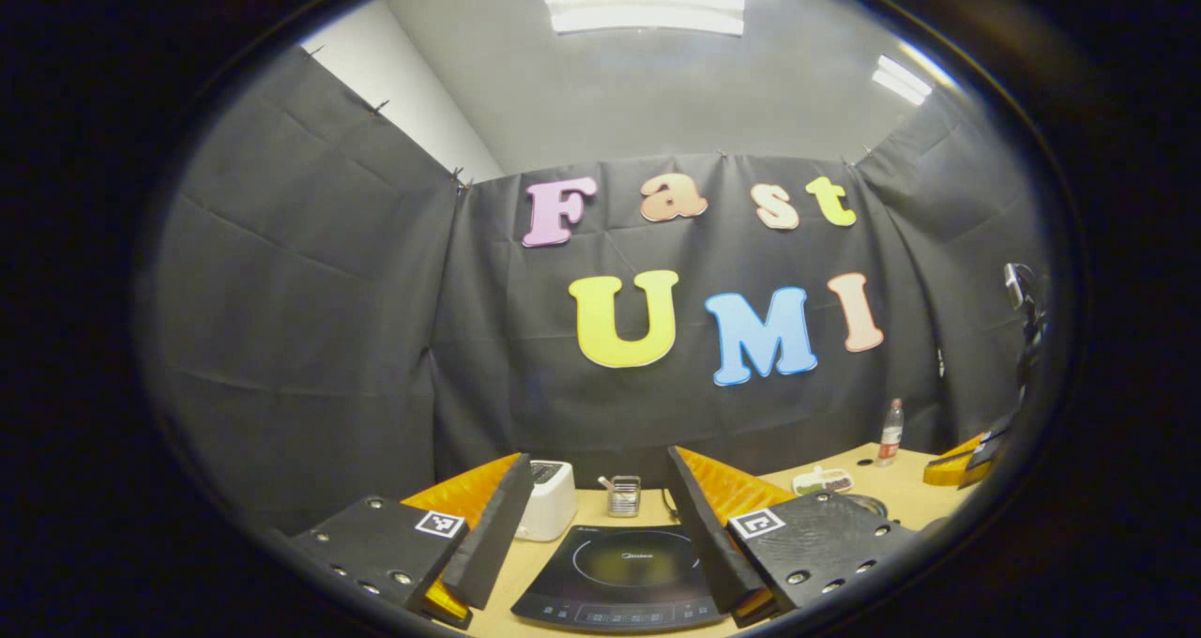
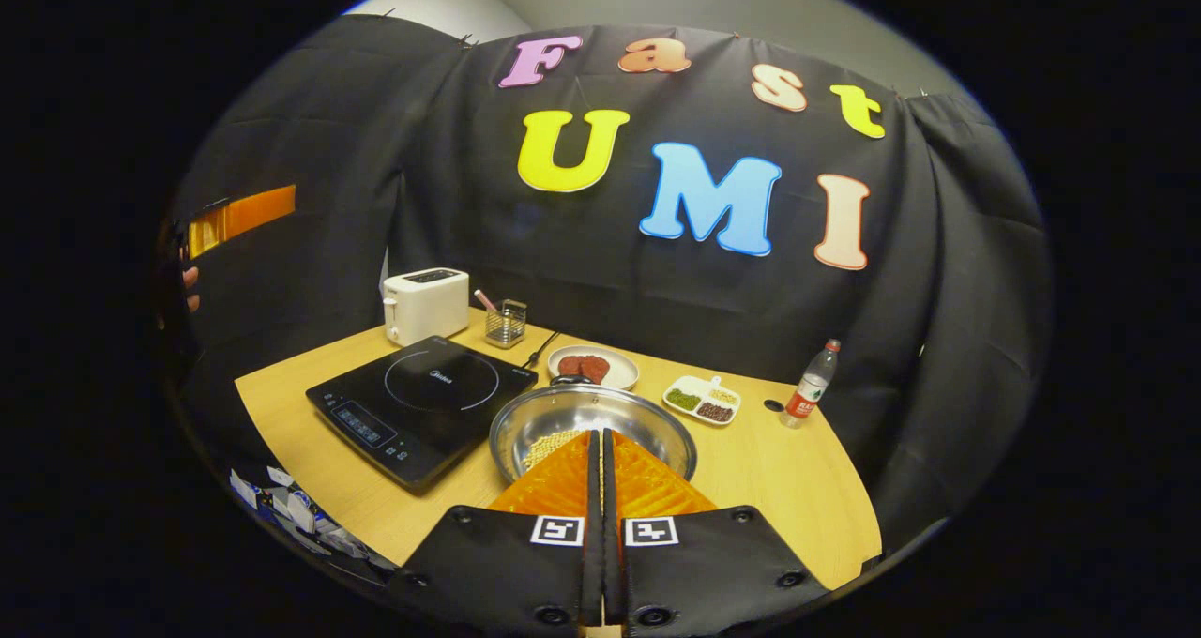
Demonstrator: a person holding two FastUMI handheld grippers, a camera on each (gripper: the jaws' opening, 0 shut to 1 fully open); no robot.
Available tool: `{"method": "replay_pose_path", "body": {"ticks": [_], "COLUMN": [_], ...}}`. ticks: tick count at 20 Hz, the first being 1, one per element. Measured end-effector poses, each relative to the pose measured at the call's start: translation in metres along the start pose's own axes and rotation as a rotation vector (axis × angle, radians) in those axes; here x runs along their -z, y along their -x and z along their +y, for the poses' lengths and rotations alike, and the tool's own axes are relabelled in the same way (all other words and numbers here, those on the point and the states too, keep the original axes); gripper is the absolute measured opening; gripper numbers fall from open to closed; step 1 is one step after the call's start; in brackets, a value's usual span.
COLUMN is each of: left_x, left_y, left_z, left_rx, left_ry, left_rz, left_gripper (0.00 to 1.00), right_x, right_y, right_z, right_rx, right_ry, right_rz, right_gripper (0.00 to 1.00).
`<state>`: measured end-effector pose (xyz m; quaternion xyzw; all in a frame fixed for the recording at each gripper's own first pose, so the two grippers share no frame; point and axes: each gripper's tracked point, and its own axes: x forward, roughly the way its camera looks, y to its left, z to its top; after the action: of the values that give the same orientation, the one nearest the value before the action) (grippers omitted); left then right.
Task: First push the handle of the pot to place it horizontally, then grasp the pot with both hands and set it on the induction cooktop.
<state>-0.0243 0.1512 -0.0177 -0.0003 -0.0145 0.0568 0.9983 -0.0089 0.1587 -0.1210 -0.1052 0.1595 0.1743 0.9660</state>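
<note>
Your left gripper (image 1: 600,516) is raised above the near edge of the tabletop (image 1: 582,511), its fingers spread wide apart with nothing between them. In the left gripper view the induction cooktop (image 1: 624,577) lies at bottom centre, framed by the two fingers. Behind it stand a white toaster (image 1: 549,499) and a small wire holder (image 1: 623,495).

Your right gripper (image 2: 600,460) has its fingers pressed together along their full length, holding nothing. In the right gripper view their tips sit over the near rim of the pot (image 2: 593,432), at lower centre of the frame; contact with the rim cannot be confirmed. The pot rests on the tabletop just to the right of the induction cooktop, and some pale grains lie in its bottom. The pot's handle is hidden behind the fingers.

Beyond the pot you see a round plate (image 2: 593,367) with dark red pieces, a divided dish (image 2: 701,400) of mixed beans, and a plastic bottle (image 2: 811,385) at right. At the far left edge of that view, a hand (image 2: 190,288) is partly visible.
</note>
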Motion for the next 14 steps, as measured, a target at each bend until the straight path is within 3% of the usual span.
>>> {"method": "replay_pose_path", "body": {"ticks": [5, 10, 12, 14], "left_x": [0.005, 0.011, 0.012, 0.013], "left_y": [0.005, 0.005, 0.004, 0.003], "left_z": [0.002, -0.017, -0.021, -0.025], "left_rx": [-0.041, -0.069, -0.080, -0.094], "left_ry": [-0.018, -0.026, -0.044, -0.048], "left_rz": [0.024, 0.062, 0.070, 0.078], "left_gripper": [0.84, 0.89, 0.84, 0.89], "right_x": [0.039, 0.071, 0.083, 0.095], "right_y": [-0.012, -0.025, -0.031, -0.036], "right_z": [0.018, 0.018, 0.020, 0.020], "right_rx": [-0.106, -0.174, -0.202, -0.231], "right_ry": [0.003, 0.016, 0.021, 0.025], "right_rz": [0.118, 0.224, 0.266, 0.309], "right_gripper": [0.02, 0.02, 0.02, 0.02]}}
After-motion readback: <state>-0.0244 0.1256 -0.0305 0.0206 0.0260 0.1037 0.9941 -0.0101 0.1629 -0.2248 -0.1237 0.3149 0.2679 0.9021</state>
